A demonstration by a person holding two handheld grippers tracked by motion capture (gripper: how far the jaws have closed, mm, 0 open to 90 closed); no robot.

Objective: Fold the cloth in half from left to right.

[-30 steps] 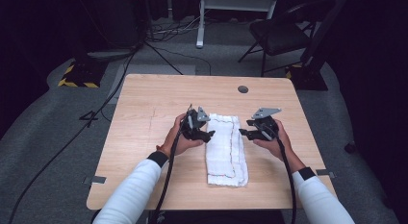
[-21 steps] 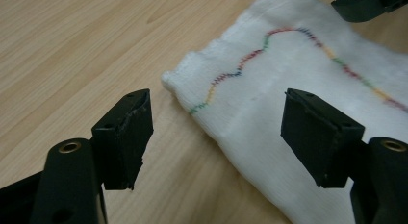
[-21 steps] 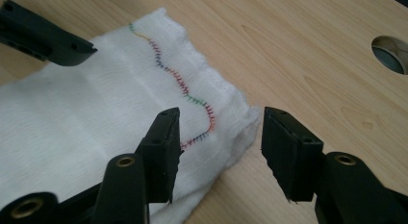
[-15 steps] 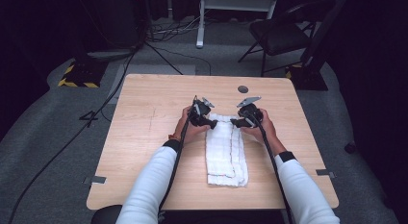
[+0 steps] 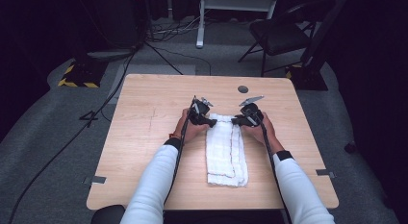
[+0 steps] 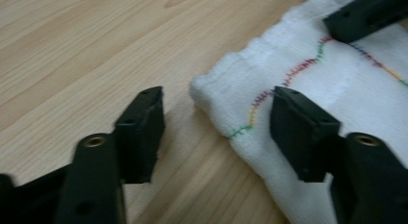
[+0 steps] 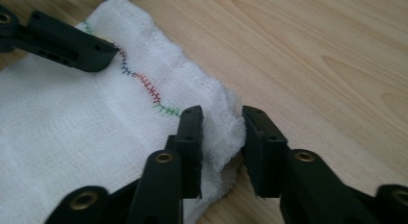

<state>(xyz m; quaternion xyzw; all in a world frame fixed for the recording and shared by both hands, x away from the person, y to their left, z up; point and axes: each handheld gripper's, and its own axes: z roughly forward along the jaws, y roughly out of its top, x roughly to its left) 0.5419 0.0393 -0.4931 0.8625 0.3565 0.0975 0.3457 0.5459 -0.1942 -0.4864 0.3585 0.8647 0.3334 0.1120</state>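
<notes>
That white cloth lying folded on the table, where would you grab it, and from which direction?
Best at the two far corners of the white cloth, coming in low from the far end, one jaw over and one under the edge. The layers stack there into a thick lip raised off the table. The right gripper is already pinching its corner; the left gripper straddles the other, its jaws just closing.

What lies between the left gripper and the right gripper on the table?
The far end of the folded white towel spans the gap between left gripper and right gripper, seen in the high view.
</notes>
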